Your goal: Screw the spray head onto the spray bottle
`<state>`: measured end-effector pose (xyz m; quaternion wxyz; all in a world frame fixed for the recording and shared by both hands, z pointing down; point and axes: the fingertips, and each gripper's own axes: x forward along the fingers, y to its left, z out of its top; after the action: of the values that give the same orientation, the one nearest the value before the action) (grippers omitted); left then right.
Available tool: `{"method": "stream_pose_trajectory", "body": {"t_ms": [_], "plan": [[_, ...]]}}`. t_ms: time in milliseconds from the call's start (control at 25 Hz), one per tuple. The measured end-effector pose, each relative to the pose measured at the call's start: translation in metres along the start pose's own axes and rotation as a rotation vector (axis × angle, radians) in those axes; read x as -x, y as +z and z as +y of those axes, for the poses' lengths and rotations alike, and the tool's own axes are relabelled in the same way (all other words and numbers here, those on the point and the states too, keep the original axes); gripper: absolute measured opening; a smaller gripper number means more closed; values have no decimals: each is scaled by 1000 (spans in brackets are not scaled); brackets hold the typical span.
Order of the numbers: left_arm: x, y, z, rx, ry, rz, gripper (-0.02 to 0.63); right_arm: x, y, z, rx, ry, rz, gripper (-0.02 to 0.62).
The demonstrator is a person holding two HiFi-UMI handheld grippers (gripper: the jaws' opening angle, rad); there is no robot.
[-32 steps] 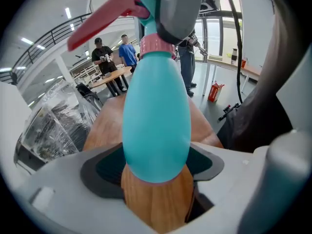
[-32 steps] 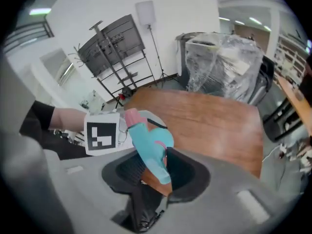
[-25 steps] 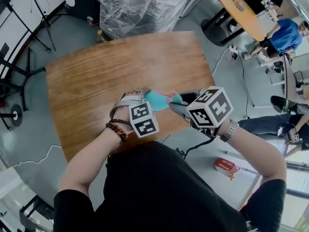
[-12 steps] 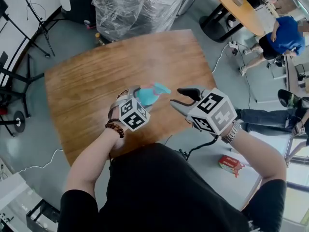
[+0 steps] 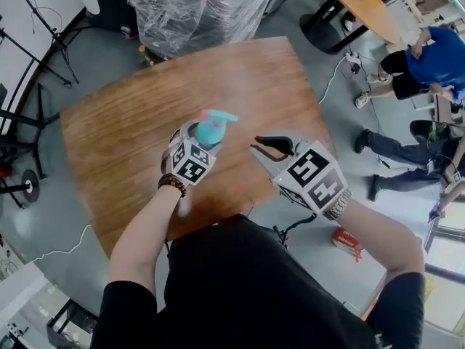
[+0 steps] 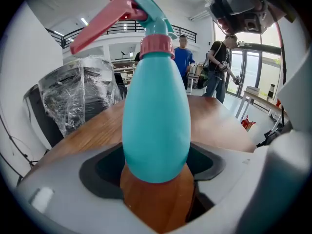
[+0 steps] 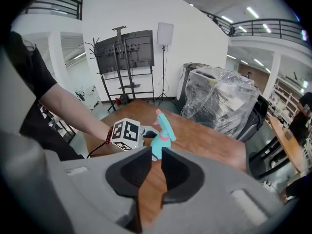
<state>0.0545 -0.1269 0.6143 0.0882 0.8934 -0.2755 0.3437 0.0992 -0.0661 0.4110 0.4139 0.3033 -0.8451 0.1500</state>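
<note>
My left gripper is shut on a teal spray bottle and holds it upright over the wooden table. The spray head sits on its neck, with a pink collar and a pink trigger. In the left gripper view the bottle's body fills the space between the jaws. My right gripper hangs to the right of the bottle, apart from it. Its jaws have just been closing, with nothing between them and only a narrow gap left. The right gripper view shows the bottle beyond the right gripper.
A plastic-wrapped stack stands behind the table. At the top right are an oval table and seated people. A red box and a cable lie on the floor to the right. Stand legs sit at the left.
The left gripper has carried the bottle left and down, turning it more upright. The right gripper, close to the spray head before, is now apart from it, with its jaws narrower.
</note>
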Motion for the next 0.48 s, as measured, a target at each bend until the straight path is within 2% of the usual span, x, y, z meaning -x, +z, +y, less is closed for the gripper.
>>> {"method": "stream_pose_trajectory", "body": {"t_ms": [160, 360, 480], "plan": [[-12, -4, 7, 20, 8, -12, 419, -4, 7, -2, 21, -22, -48, -6], [-22, -8, 12, 34, 12, -18, 420, -13, 5, -1, 78, -37, -72, -6], [-25, -12, 12, 36, 14, -9, 421, -19, -4, 3, 73, -27, -67, -6]]}}
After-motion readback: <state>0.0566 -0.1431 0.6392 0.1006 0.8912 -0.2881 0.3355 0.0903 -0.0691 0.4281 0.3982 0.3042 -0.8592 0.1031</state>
